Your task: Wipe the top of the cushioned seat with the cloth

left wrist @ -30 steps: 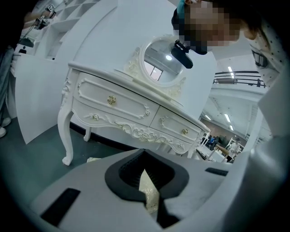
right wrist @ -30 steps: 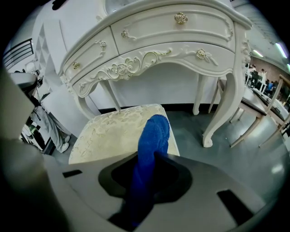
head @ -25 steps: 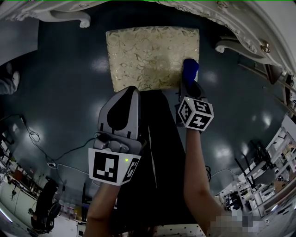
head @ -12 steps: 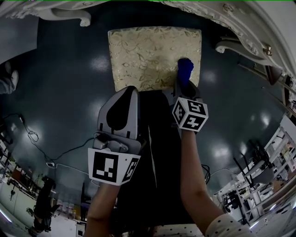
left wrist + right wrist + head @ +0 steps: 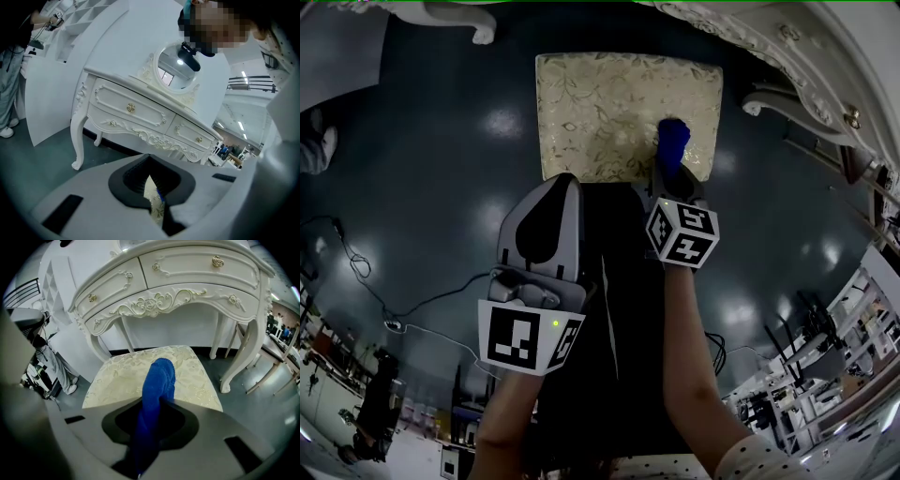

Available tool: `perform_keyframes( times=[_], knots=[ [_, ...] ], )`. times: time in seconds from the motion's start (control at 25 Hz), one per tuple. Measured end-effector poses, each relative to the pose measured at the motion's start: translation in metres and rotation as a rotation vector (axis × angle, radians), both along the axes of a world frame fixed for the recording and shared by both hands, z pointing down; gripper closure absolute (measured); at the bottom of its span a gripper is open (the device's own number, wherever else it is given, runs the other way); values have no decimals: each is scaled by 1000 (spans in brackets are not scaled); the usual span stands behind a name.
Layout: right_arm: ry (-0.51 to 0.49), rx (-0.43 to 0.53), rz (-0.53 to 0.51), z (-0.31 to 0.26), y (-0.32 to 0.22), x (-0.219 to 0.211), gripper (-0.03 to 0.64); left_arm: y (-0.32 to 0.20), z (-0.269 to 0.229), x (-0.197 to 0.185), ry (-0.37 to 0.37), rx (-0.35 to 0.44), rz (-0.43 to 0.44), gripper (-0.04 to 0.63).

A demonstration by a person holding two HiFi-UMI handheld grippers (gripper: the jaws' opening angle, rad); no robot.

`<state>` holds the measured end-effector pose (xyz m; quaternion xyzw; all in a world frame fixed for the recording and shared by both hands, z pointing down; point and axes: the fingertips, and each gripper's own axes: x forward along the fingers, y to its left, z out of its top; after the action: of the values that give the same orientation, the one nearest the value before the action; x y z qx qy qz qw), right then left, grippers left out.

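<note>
— Leftward is where the right fingers (image 5: 672, 178) have gone in the last second, from the seat's right edge in over its top, taking the cloth (image 5: 673, 141) along.
— How do they hold it?
— Clamped on its lower part. A blue roll sticks out past the tips, and its end seems to rest on the cushioned seat (image 5: 600, 108), right of centre in the head view.
— And the other pair?
— The left fingers (image 5: 560, 187) are drawn together to a slit and grip nothing. They hover at the seat's near edge, centre of frame.
— Will the cloth behave?
— It looks soft and light, so I'd expect it to flop and bunch. A grip close to the working end should keep pressure on it. The padded top probably gives a little. A white table (image 5: 178, 277) stands behind, with dark floor (image 5: 441, 141) all around.
</note>
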<state>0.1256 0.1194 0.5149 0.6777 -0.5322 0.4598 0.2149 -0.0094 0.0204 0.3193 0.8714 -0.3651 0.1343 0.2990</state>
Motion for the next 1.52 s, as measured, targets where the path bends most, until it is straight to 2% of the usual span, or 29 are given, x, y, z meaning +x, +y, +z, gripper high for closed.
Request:
perform_keyframes(
  times=[0.6,1.52],
  knots=[
    [-17,14,-32,-2,-16,-33,528,-2,-1,-27,4,1,-43,598],
    [-44,23,-120,-2,-43,-107,528,-11,0,-83,16,10,-123,598]
  ],
)
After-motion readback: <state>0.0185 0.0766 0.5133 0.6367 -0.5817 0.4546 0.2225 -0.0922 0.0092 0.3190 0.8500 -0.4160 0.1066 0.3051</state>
